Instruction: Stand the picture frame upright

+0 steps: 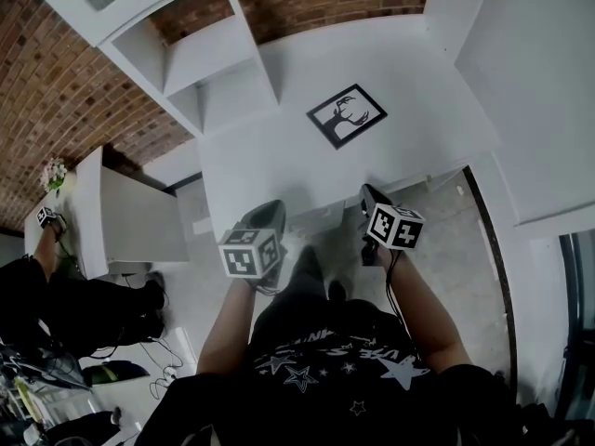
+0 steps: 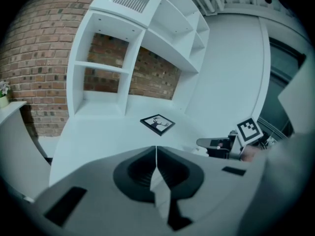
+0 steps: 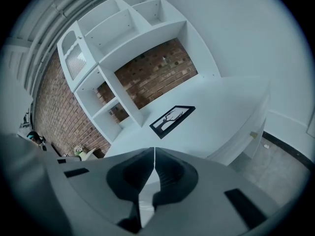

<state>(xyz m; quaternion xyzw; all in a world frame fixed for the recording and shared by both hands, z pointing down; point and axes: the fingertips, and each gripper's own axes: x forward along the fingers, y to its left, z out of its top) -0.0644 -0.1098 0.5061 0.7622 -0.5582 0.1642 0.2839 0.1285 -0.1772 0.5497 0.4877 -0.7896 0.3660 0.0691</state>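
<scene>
while both grippers are closed, picture frame lies flat on desk.

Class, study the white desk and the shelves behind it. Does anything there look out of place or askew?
Yes: the picture frame lies flat on its back on the white desk, face up and skewed to the desk's edges, instead of standing. Nothing else stands out; no spill or damage shows.

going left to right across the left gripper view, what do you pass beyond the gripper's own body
potted flowers at the left edge → picture frame lying flat → right gripper
</scene>
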